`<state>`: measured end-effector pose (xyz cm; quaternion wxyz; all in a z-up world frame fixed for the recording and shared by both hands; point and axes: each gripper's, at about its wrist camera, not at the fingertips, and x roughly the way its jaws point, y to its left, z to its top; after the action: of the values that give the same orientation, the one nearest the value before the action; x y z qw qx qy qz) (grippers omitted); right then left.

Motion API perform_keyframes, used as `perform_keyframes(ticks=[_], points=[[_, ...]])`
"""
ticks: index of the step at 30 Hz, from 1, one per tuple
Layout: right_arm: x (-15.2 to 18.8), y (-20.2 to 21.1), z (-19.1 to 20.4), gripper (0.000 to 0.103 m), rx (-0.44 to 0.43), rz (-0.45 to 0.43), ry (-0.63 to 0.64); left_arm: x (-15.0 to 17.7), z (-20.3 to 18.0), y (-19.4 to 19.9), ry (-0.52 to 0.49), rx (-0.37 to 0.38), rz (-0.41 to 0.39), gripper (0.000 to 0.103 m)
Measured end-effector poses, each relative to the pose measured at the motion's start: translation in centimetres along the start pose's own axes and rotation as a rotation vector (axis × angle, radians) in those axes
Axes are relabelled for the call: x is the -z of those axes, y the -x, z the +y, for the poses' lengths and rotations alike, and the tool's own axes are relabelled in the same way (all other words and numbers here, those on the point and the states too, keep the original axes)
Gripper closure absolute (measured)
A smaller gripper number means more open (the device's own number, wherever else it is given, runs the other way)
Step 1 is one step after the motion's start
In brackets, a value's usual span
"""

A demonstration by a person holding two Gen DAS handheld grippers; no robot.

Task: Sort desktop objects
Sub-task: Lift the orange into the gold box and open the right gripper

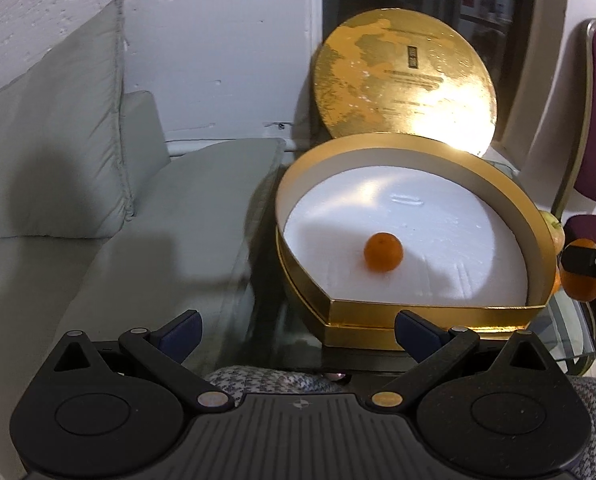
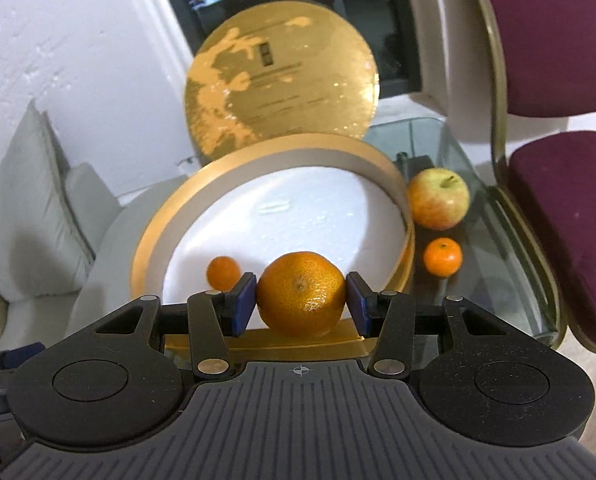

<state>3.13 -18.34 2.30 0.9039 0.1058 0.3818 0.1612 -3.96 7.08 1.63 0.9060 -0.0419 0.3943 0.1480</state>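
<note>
The right gripper (image 2: pixel 301 304) held a large orange (image 2: pixel 301 295) just short of the gold box (image 2: pixel 218 168), best released low ahead onto bare foam beside the small mandarin (image 2: pixel 223 271), while the left gripper (image 1: pixel 298 332) stood wide and empty.

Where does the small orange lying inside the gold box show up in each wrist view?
Left wrist: the small orange lies on the white liner near the middle of the gold box, right of picture centre.
Right wrist: small orange at the box's near left, just left of the held large orange.
Shared landmark: the round gold lid standing upright behind the box.
</note>
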Motion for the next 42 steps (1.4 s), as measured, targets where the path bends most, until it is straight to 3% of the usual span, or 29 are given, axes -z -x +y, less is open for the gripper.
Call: perform_keyframes(ticks=[14, 29, 42], points=[[-1.4, -5.2, 1.4, 0.053, 0.0, 0.081, 0.074, -0.3, 0.2, -3.7, 0.009, 0.013, 0.073, 0.001], [-0.1, -15.9, 4.2, 0.053, 0.001, 0.285, 0.2, -0.5, 1.7, -7.5, 0.048, -0.017, 0.152, 0.001], [0.7, -17.7, 5.5, 0.047, 0.003, 0.294, 0.291, -0.3, 1.6, -7.3, 0.047, -0.019, 0.155, 0.001]])
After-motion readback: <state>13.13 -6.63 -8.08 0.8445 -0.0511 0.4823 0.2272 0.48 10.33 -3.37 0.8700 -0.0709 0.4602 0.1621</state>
